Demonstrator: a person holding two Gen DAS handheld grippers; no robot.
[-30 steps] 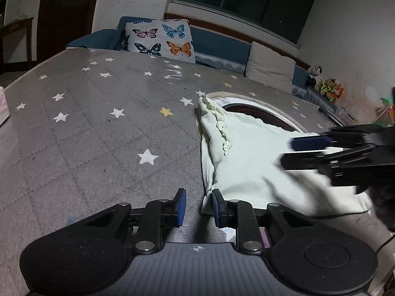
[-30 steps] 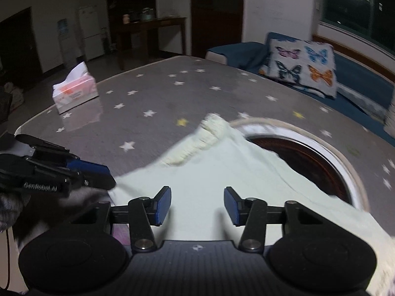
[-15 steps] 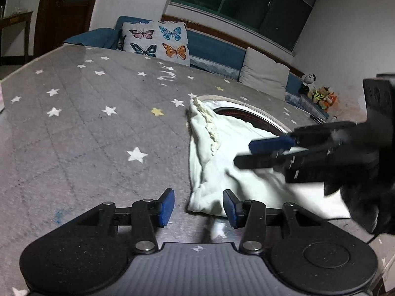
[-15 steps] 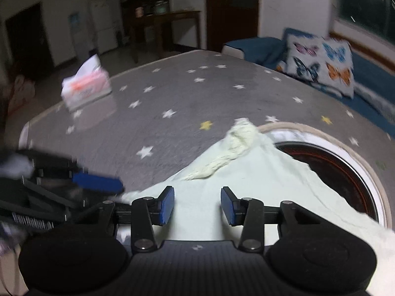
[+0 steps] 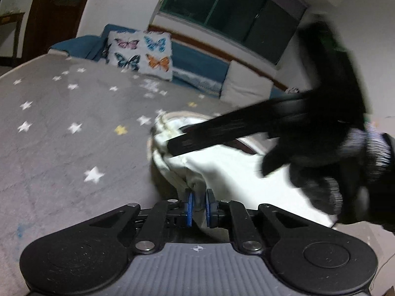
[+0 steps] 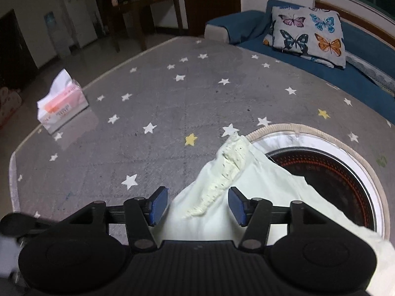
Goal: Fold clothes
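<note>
— Left gripper [image 5: 198, 203]?
— Pinched together on a bunched fold at the near edge of the pale garment [image 5: 237, 172], blue pads [image 5: 189, 204] almost meeting, cloth squeezed between and lifted a little off the star-patterned cover [image 5: 61, 148].
— Right gripper [image 6: 197, 203]?
— Spread wide, blue pads [image 6: 158, 203] well apart, nothing gripped. Poised over the garment's lace-trimmed strip [image 6: 227, 170], which runs up between the two fingers. Seen from the left wrist as a blurred black bar [image 5: 237, 128] reaching across above the cloth, with a dark-gloved hand [image 5: 328, 157] behind it.
— Garment's place?
— Spread on the grey starred table cover, partly draped over a round recessed burner [image 6: 340, 172] with a pale rim; far corner with the lace just beside a yellow star [image 6: 191, 139].
— Contact between right fingers and cloth?
— Cannot tell; hidden below the gripper body.
— Anything else around?
— Pink tissue box [image 6: 61, 104] at the far left edge of the table, well apart from the garment. Butterfly cushion [image 6: 308, 35] on a blue sofa [image 6: 365, 74] beyond the table.
</note>
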